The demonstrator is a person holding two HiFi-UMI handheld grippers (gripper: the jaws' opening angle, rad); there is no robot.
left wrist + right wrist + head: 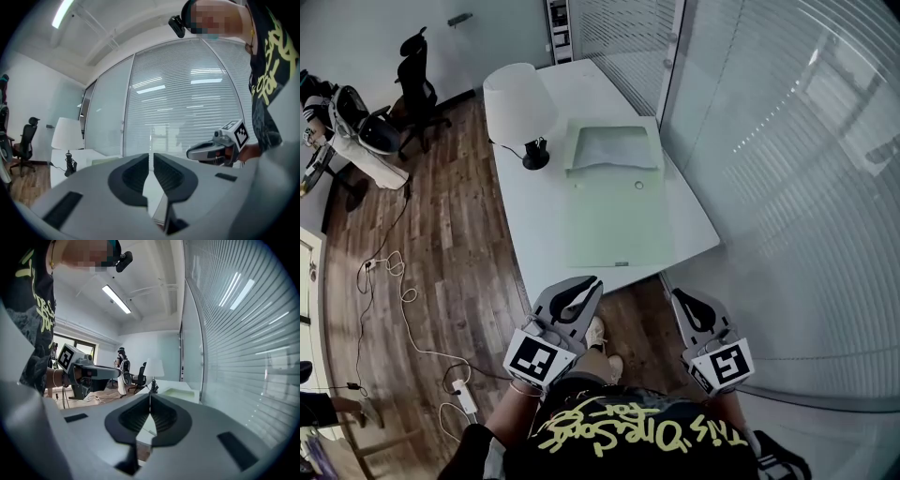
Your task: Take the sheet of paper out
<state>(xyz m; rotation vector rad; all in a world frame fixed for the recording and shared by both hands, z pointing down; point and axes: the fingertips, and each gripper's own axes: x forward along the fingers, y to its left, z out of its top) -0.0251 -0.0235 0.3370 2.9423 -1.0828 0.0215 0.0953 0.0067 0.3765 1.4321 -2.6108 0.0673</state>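
A pale green folder [619, 220] lies open on the white table [534, 225], and a greyish sheet of paper [612, 145] sits in its far half. Both grippers hang in the air before the table's near edge, well short of the folder. My left gripper [584, 291] [151, 157] has its jaws only a narrow slit apart, nothing between them. My right gripper [682, 298] [150, 397] is shut, tips touching and empty. The folder [182, 392] shows ahead in the right gripper view.
A white-shaded lamp [517, 105] on a black base stands on the table left of the folder. A glass wall with blinds [787, 187] runs along the right. Office chair [414, 80], another person [356, 127] and floor cables [398, 300] are at the left.
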